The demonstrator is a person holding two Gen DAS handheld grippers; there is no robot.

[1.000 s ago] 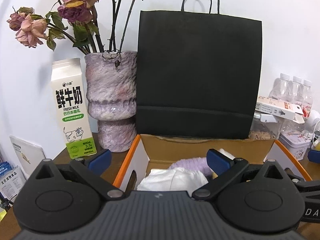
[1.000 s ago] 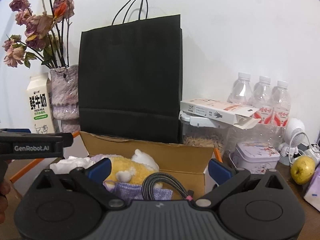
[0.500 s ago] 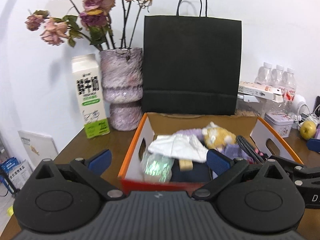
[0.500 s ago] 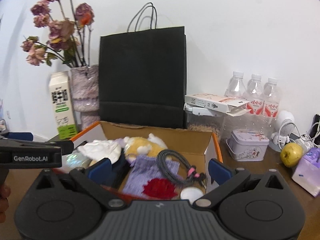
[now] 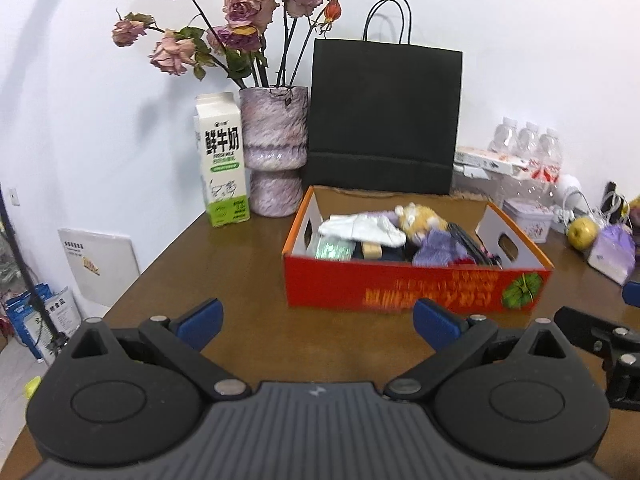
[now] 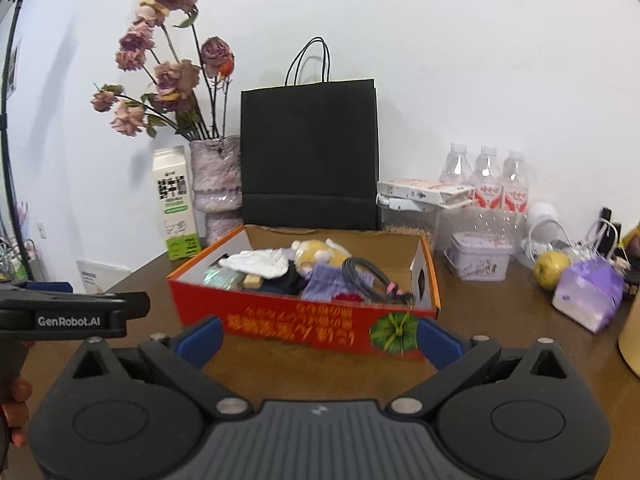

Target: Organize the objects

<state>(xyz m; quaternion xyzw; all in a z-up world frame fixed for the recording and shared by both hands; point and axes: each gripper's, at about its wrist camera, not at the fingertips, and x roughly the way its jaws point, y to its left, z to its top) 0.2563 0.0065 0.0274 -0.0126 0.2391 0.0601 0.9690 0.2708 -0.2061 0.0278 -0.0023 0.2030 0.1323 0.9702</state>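
Observation:
A red and orange cardboard box (image 5: pixel 400 286) (image 6: pixel 280 320) stands on the brown table (image 5: pixel 240 280). It holds a white cloth (image 5: pixel 360 226), a yellow plush toy (image 5: pixel 418 218), a purple knit pouch (image 6: pixel 334 276), a grey cable (image 6: pixel 372 274) and other small items. My left gripper (image 5: pixel 316 318) is open and empty, in front of the box and apart from it. My right gripper (image 6: pixel 318 334) is open and empty, close to the box's front wall.
Behind the box stand a black paper bag (image 5: pixel 384 120), a vase of dried roses (image 5: pixel 276 152) and a milk carton (image 5: pixel 222 160). To the right are water bottles (image 6: pixel 486 176), a tin (image 6: pixel 478 256), a yellow fruit (image 6: pixel 552 268) and a purple pack (image 6: pixel 588 294).
Both grippers have pulled back and away from the box, still open and empty. The box and its surroundings now show in full.

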